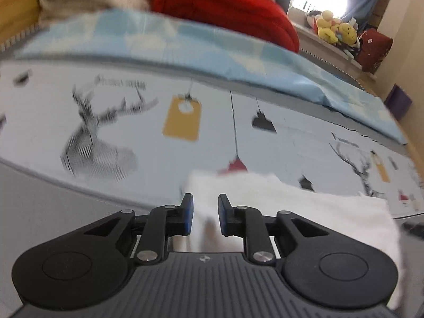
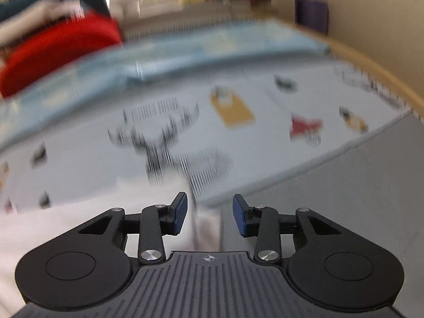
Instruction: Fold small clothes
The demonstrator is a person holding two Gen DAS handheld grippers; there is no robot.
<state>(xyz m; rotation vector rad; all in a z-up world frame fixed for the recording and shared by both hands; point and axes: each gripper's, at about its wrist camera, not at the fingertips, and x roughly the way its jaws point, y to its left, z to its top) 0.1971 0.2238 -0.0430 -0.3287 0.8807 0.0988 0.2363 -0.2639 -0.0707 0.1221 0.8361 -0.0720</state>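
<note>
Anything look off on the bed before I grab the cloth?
Nothing stands out. The white cloth lies on the printed sheet, between the open fingers of the left gripper and right gripper.

Each camera sits just behind its own claw, low over the bed and looking forward along the fingers across the printed sheet (image 1: 148,137). Both views share that deer-patterned sheet, the blue quilt (image 1: 238,61) beyond it and the red cushion (image 2: 61,50) far ahead; the right view is blurred.

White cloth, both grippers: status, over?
Left gripper open, astride white cloth edge. Right gripper open, cloth corner between fingers, ungripped. Bedsheet ahead, nothing blocking.
</note>
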